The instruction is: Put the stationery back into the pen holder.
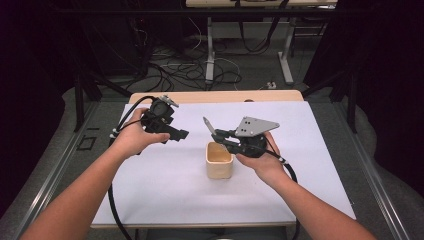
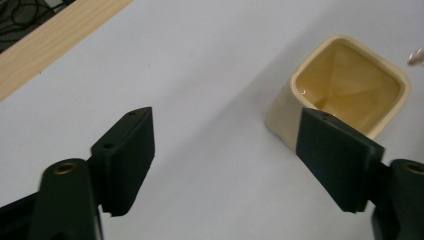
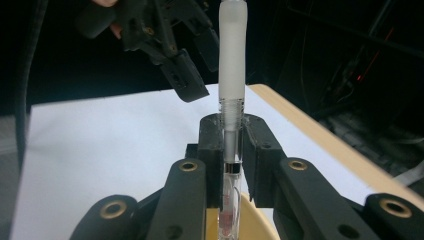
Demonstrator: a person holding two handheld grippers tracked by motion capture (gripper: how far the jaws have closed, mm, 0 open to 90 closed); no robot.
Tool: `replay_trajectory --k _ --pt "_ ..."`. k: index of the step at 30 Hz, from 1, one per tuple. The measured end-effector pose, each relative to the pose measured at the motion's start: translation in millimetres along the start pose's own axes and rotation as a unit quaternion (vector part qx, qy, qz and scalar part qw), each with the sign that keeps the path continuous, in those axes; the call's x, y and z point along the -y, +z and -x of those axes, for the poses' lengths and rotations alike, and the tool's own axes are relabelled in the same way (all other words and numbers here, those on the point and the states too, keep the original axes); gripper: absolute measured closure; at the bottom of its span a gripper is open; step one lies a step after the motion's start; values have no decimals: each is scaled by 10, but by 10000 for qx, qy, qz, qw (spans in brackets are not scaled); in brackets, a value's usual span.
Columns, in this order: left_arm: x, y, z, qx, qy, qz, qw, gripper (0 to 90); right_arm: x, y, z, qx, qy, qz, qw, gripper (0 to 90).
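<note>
Right hand-held gripper (image 3: pixel 233 150) above white table (image 1: pixel 310 150)

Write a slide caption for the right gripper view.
Right gripper clamps a clear pen upright above the cream cup.

my right tool (image 3: pixel 231 150) has matt black plastic pads with brass-looking eyelets, and it grips a pen (image 3: pixel 232 75) whose cap looks frosted, translucent plastic over a clear glossy barrel. the grey plate (image 1: pixel 255 126) on top looks like dull metal. my left tool (image 2: pixel 225 155) is the same matt black plastic. the cup (image 2: pixel 345 85) looks like glazed ceramic, cream and glossy inside. the surface (image 2: pixel 210 60) carries a smooth matt white sheet with a pale wood edge (image 2: pixel 55 45).
</note>
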State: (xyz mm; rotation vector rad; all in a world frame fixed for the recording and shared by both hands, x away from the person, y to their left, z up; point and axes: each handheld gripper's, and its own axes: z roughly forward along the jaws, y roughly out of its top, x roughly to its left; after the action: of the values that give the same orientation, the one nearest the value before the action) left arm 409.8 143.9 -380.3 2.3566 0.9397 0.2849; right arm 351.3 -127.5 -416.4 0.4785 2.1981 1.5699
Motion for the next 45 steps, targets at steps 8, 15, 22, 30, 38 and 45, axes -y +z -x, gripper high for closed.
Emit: replay_trajectory --k 8,15,22,30,38,45 --pt "72 72 26 -27 -183 5 9998 107 173 95 52 -72 845 1 9964 800" --pt "97 83 19 12 -287 109 9995 82 353 194 48 -42 852 -352 9957 800" --pt "140 119 0 -11 -350 149 9993 73 489 235 53 2 985 -571 9935 799" --pt "170 130 -21 -48 -391 173 9991 73 481 211 45 47 1064 -629 9923 675" --pt "226 128 -33 -70 -449 229 9987 73 375 54 59 239 1094 -604 9919 405" --pt "373 139 -55 -35 -639 375 9972 71 383 -169 190 915 1417 -890 9816 143"
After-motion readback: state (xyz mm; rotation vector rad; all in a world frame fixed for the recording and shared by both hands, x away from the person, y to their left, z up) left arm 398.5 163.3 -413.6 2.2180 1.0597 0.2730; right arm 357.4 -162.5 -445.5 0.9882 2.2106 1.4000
